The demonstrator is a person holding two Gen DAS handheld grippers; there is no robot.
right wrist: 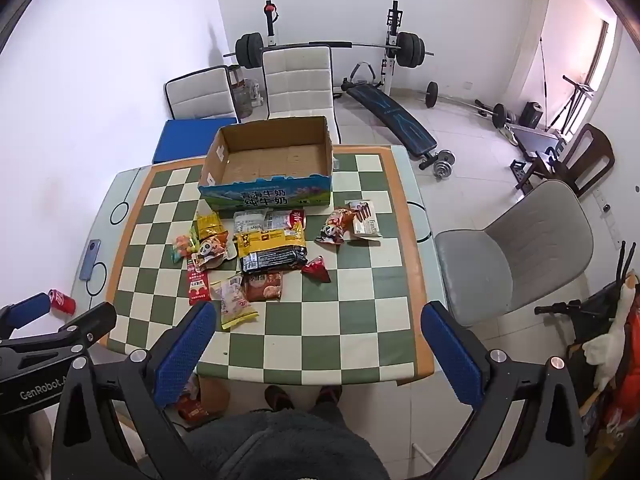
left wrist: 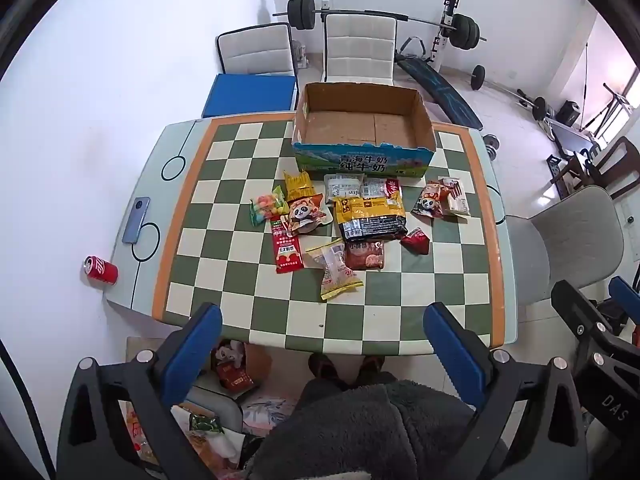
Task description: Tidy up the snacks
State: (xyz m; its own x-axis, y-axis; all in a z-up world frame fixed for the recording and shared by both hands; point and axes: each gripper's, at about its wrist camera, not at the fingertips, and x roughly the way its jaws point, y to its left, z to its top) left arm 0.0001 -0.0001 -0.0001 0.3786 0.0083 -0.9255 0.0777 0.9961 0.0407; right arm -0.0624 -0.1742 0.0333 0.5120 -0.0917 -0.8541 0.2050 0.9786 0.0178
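Snack packets (left wrist: 352, 224) scattered on green-and-cream checkered table (left wrist: 256, 312), brown cardboard milk box (left wrist: 362, 132) behind them, left gripper (left wrist: 320, 332) and right gripper (right wrist: 316, 330) both spread wide, holding nothing

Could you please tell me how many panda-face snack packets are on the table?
2. One panda packet lies left of the black-and-yellow bag; the other panda packet lies to its right, beside a white wafer pack. Overlapping packets could hide more.

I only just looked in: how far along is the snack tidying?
Nothing looks done: the cardboard box holds no snacks. Nothing is in hand either; the left gripper and right gripper are both open over the table's near edge. All the snack packets lie loose on the checkered table before the box.
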